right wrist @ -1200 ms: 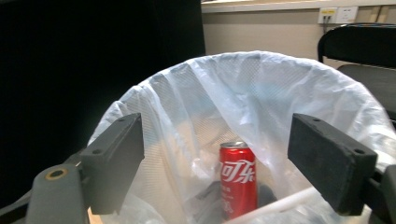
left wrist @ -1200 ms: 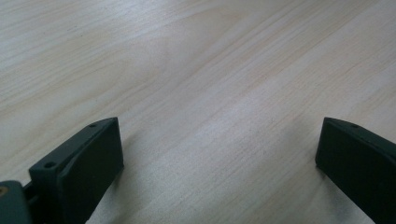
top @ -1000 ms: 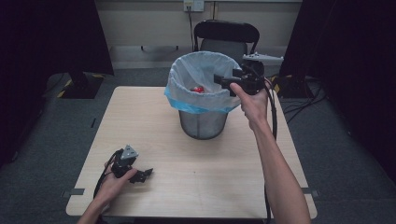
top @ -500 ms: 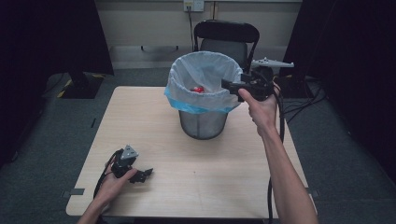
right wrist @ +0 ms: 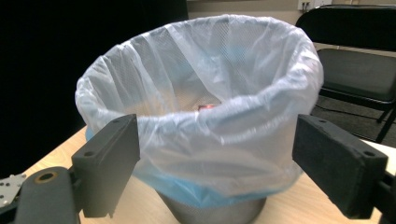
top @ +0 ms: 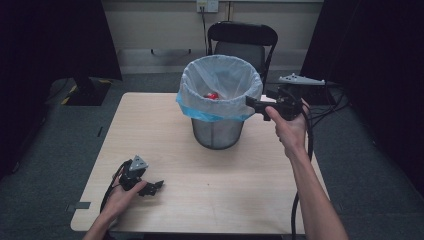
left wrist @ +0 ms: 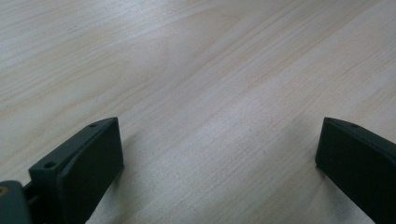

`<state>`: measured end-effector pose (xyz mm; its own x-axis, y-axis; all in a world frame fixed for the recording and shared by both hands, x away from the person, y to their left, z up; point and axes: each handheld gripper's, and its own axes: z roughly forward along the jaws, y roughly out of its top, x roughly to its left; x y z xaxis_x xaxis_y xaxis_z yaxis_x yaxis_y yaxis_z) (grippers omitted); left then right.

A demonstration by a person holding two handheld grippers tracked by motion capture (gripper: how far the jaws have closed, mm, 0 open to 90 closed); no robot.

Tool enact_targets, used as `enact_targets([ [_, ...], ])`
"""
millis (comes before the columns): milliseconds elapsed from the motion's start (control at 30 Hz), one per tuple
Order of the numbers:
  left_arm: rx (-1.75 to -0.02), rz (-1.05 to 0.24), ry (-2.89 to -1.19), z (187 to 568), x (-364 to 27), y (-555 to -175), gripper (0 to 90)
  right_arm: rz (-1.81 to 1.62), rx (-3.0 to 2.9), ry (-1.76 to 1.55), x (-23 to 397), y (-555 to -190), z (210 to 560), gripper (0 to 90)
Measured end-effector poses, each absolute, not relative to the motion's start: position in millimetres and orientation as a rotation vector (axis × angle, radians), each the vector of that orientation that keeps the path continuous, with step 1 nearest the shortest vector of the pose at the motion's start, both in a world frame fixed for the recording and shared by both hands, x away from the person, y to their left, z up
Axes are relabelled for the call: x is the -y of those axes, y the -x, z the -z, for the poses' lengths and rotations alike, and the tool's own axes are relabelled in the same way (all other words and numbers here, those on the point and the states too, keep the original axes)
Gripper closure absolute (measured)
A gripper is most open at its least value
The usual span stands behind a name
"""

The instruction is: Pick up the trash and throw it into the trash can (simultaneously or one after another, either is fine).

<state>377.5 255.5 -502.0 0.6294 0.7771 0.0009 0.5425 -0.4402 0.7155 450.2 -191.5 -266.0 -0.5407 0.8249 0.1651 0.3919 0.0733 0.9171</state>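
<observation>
A wire-mesh waste bin (top: 218, 132) lined with a pale blue plastic bag (top: 220, 90) stands on the far middle of the wooden table (top: 200, 200). A small red item (top: 212, 95) lies inside it, also glimpsed over the bag's rim as a red item (right wrist: 205, 107). My right gripper (top: 252, 102) hovers just right of the bin's rim, open, jaws pointing at the bag (right wrist: 205, 112) with nothing between them. My left gripper (top: 152, 187) rests low on the table near the front left corner, open over bare wood (left wrist: 210, 93).
A black folding chair (top: 242, 42) stands behind the table beyond the bin. Cables (top: 310, 150) trail from the right gripper down the table's right side. Dark curtains flank the room; grey carpet surrounds the table.
The right gripper has drawn back from above the bin's opening to the right and slightly toward me, now outside the rim. The left gripper has stayed put.
</observation>
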Motion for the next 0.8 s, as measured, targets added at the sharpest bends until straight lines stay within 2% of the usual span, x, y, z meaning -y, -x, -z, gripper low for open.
enact_targets([
  [433, -1.027, -0.433, -2.154, 502.0, -255.5, -377.5, 0.3, -1.393, -1.982, -1.257, 202.8, -433.5, 289.5, 16.9],
  [800, -1.027, -0.434, -2.154, 502.0, -255.5, -377.5, 0.3, -1.327, -1.984, -1.296, 215.9, -420.0, 314.2, 15.0],
])
